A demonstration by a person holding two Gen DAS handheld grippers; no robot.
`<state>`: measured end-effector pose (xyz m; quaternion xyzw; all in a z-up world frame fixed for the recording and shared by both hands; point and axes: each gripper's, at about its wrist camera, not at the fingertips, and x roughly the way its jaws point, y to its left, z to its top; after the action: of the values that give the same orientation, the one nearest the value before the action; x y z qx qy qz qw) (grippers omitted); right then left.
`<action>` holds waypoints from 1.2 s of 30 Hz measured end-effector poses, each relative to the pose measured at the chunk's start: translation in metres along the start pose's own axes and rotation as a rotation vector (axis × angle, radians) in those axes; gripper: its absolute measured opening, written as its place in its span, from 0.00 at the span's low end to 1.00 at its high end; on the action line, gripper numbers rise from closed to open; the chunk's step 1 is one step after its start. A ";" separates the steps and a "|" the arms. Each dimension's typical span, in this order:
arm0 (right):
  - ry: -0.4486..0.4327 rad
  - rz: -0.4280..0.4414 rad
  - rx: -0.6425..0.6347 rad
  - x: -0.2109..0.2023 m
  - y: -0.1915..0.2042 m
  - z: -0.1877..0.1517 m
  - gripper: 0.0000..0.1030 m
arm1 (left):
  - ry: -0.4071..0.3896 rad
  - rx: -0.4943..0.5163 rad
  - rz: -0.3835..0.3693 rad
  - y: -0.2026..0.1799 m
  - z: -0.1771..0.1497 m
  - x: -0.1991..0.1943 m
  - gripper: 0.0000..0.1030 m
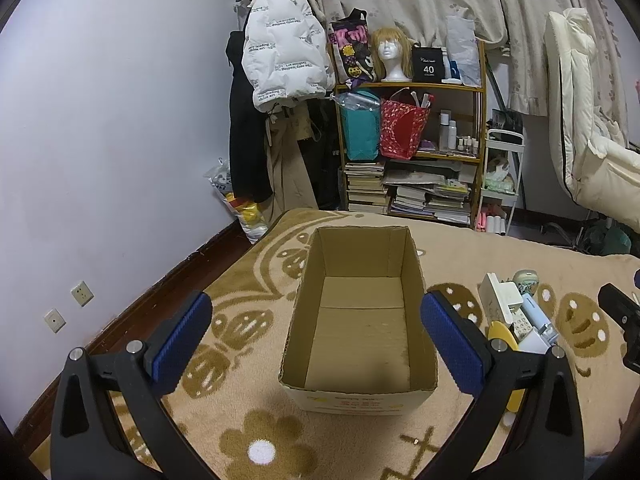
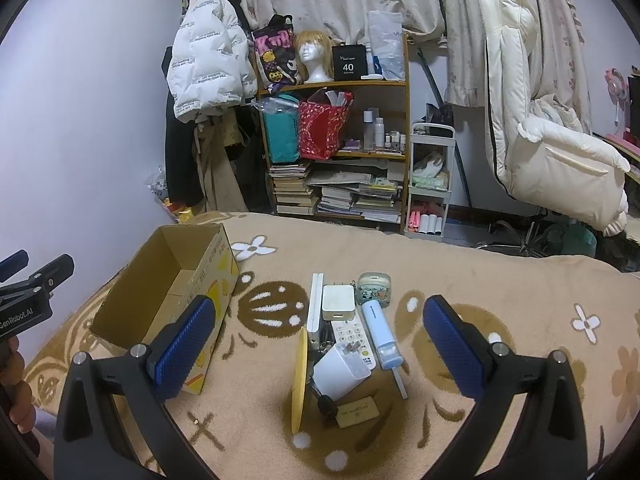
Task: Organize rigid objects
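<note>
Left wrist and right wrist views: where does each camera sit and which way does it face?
Left wrist: on the left gripper, looking down into the empty cardboard box; open blue pads frame it.
Right wrist: on the right gripper, facing the pile of small items; a hand shows at left.
Shared: box, pile, blanket, bookshelf.
</note>
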<state>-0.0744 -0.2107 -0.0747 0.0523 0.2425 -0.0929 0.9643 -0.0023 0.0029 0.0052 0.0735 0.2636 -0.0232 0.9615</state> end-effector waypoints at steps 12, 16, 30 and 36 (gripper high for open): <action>0.002 0.002 0.005 0.000 0.000 0.001 1.00 | 0.003 0.006 0.001 -0.001 0.000 0.001 1.00; 0.003 0.003 0.006 0.000 0.000 0.000 1.00 | 0.002 0.006 0.000 -0.001 0.000 0.001 1.00; 0.004 0.003 0.008 0.000 0.000 0.001 1.00 | -0.006 0.010 0.006 0.000 0.000 -0.001 1.00; 0.004 0.004 0.007 0.000 0.000 0.001 1.00 | -0.007 0.016 0.008 -0.001 0.000 -0.001 1.00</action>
<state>-0.0741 -0.2108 -0.0742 0.0563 0.2439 -0.0917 0.9638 -0.0038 0.0020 0.0056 0.0820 0.2598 -0.0216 0.9619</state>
